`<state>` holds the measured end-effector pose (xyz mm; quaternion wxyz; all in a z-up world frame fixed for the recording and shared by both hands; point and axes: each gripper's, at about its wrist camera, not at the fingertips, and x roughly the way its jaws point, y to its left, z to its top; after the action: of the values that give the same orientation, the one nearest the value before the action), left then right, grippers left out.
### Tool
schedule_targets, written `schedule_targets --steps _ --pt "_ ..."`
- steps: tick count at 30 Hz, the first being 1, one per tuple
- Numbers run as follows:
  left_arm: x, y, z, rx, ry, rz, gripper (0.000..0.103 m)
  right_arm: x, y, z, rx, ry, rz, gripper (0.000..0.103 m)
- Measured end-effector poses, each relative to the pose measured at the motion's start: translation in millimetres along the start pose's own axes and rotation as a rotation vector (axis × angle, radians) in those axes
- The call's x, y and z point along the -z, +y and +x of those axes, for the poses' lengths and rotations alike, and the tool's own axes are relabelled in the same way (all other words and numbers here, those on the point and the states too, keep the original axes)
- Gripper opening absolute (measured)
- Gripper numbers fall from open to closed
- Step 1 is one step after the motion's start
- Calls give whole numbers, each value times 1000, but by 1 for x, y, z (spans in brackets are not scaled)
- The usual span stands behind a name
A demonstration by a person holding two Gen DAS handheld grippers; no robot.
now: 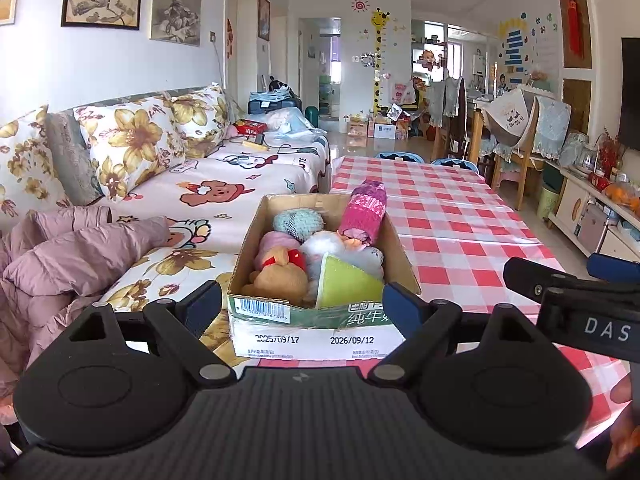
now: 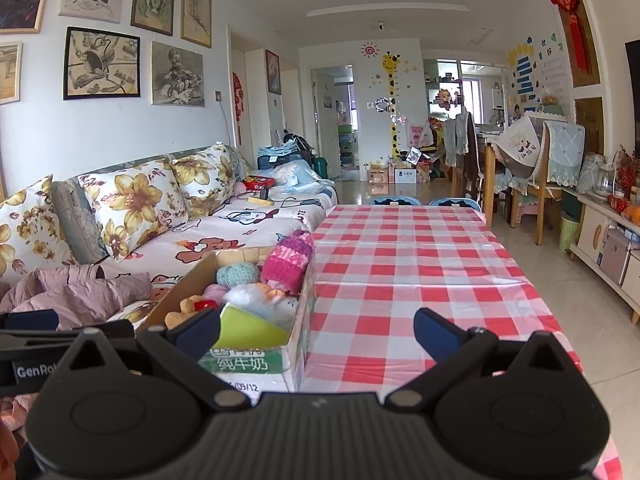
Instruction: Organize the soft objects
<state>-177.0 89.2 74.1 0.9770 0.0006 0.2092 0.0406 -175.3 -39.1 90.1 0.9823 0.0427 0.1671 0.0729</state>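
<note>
A cardboard milk carton box (image 1: 312, 332) stands at the near left corner of the checked table (image 1: 452, 216). It holds soft objects: a pink knitted hat (image 1: 366, 210), a teal knitted ball (image 1: 298, 220), a tan plush bear (image 1: 280, 276), white fluff (image 1: 332, 246) and a lime green wedge (image 1: 348, 284). My left gripper (image 1: 304, 304) is open and empty, its fingers on either side of the box's near end. My right gripper (image 2: 320, 330) is open and empty, to the right of the box (image 2: 256, 364), over the tablecloth (image 2: 420, 280). The hat (image 2: 290, 260) leans on the box's far edge.
A sofa (image 1: 224, 196) with floral cushions (image 1: 132, 144) and a mauve padded jacket (image 1: 72, 256) runs along the table's left. Blue chairs (image 1: 400, 157) stand at the table's far end. A dining set (image 1: 508, 128) and a low cabinet (image 1: 600, 216) are on the right.
</note>
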Motion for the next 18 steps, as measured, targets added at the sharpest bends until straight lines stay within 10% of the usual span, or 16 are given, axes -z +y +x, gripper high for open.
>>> schedule_targets --steps 18 --pt "10 5 -4 -23 7 3 103 9 8 3 -4 23 -38 102"
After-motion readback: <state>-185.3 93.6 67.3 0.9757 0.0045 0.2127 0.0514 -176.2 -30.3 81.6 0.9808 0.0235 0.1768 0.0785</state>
